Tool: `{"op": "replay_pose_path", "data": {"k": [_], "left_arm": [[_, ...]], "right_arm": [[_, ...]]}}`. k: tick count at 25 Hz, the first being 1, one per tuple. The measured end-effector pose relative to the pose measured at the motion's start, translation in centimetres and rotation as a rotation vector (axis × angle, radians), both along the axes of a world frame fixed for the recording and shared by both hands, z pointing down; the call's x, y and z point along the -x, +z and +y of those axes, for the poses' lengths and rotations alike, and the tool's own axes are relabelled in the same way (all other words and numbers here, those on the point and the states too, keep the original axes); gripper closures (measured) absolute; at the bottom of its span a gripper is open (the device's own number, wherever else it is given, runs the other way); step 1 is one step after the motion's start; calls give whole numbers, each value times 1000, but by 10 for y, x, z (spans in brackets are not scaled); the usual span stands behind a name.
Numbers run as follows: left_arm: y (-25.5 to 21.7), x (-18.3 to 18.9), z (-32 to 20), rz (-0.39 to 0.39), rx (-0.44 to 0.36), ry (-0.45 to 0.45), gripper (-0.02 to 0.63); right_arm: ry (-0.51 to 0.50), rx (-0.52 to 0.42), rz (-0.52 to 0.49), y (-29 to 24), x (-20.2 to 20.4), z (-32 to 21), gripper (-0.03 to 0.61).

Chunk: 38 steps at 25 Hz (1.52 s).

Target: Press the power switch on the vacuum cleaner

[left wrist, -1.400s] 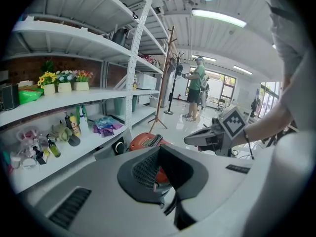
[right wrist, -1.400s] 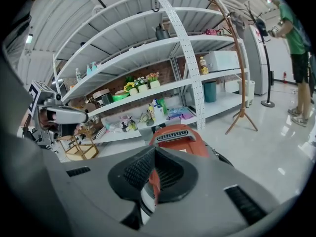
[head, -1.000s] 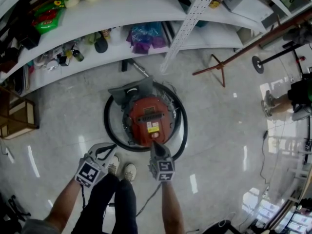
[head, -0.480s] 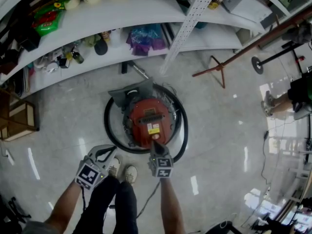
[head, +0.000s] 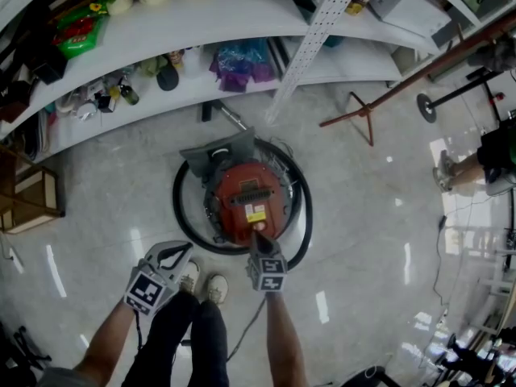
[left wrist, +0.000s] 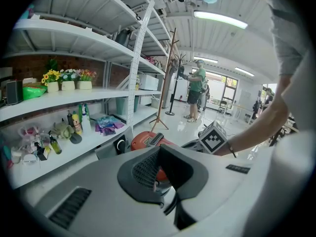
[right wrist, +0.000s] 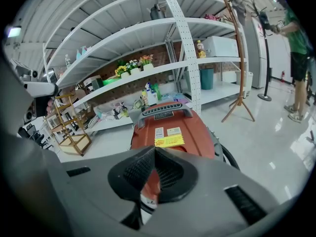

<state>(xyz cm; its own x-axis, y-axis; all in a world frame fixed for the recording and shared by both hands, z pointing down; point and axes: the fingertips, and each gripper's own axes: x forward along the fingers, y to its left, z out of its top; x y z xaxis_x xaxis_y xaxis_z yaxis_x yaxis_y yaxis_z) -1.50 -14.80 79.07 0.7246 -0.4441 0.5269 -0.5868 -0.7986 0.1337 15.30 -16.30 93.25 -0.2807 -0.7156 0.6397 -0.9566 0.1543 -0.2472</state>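
**Right gripper at the switch end**

One red, round plastic vacuum cleaner (head: 248, 200) stands on the pale floor (head: 363, 216), with one black hose (head: 179, 208) coiled around it. The right gripper (head: 258, 232), jaws together, points at its near end. I judge this the pressing step; next comes a short push down. The left gripper (head: 179, 250), jaws also together, hangs apart.
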Motion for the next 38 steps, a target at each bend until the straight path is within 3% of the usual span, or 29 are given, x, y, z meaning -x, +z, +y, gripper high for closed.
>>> {"op": "replay_pose_path", "data": {"k": [38], "left_arm": [[6, 1, 8, 4, 18, -2, 604]], "right_arm": [[-34, 36, 4, 13, 3, -6, 575]]}}
